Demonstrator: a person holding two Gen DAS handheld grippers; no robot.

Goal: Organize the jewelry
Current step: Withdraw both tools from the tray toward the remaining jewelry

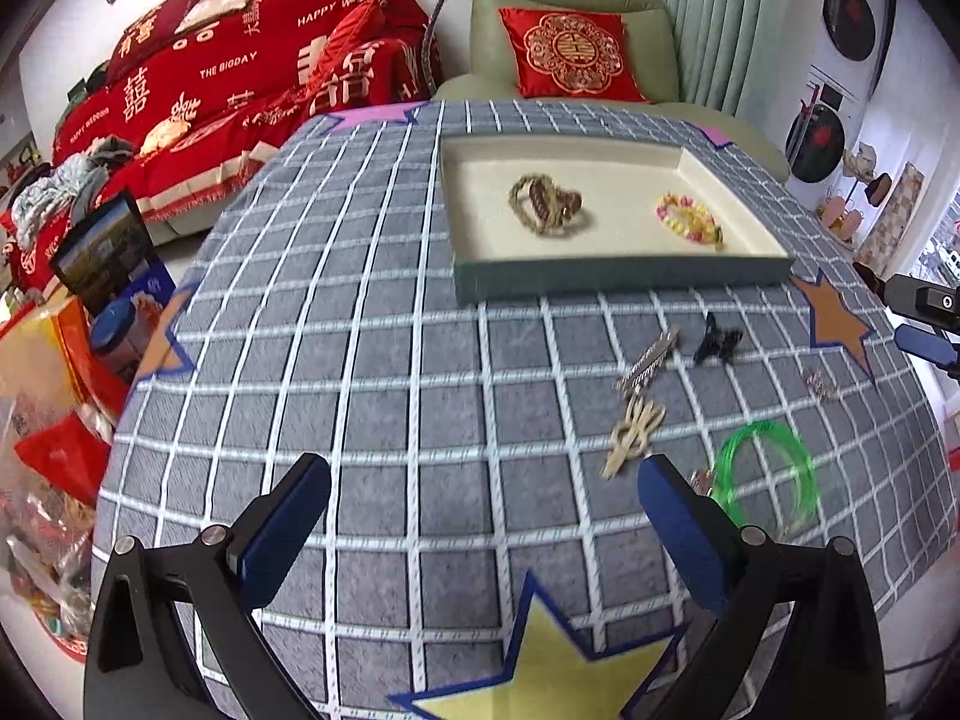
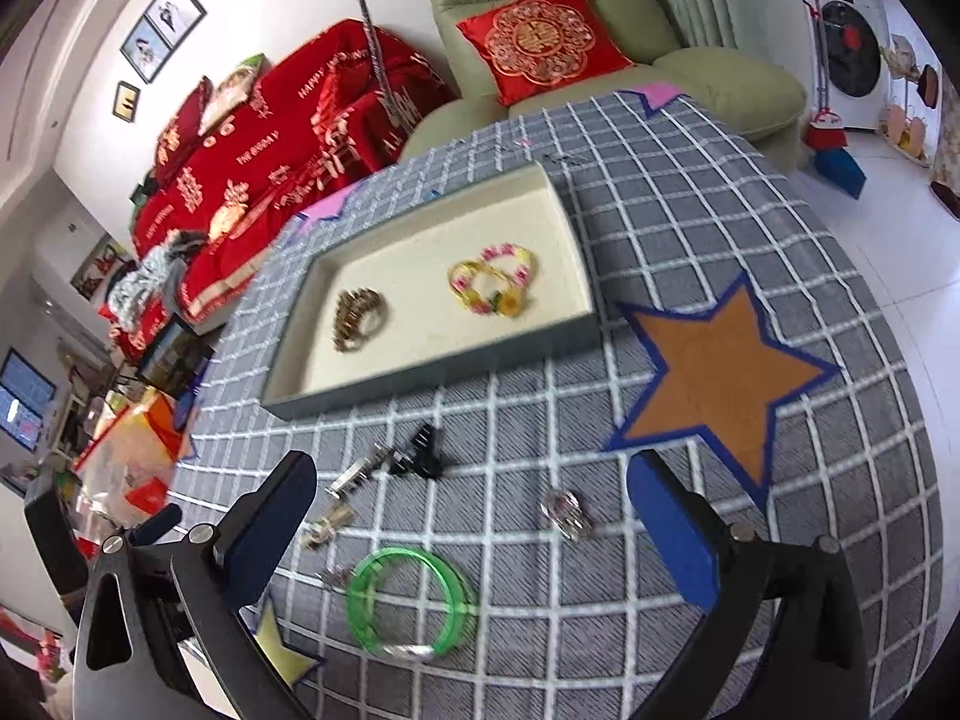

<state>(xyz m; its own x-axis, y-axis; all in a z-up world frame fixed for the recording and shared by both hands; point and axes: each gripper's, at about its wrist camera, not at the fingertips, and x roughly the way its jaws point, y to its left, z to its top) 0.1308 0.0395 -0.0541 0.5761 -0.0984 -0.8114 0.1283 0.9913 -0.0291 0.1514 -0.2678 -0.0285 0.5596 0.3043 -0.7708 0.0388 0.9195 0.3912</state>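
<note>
We kept both claws spread and empty, the left claw (image 1: 483,495) and the right claw (image 2: 474,495), over the grey checked table (image 2: 690,228). The transparent green plastic bangle (image 2: 408,603) lay under the right one (other small pieces beside it), near the shallow cream-lined rectangular tray (image 2: 288,399).

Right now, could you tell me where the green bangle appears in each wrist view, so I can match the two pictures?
Left wrist view: green bangle lies lower right, beside the left gripper's right finger.
Right wrist view: green bangle lies bottom centre, between the open fingers.
Shared landmark: the orange star on the checked cloth.
</note>
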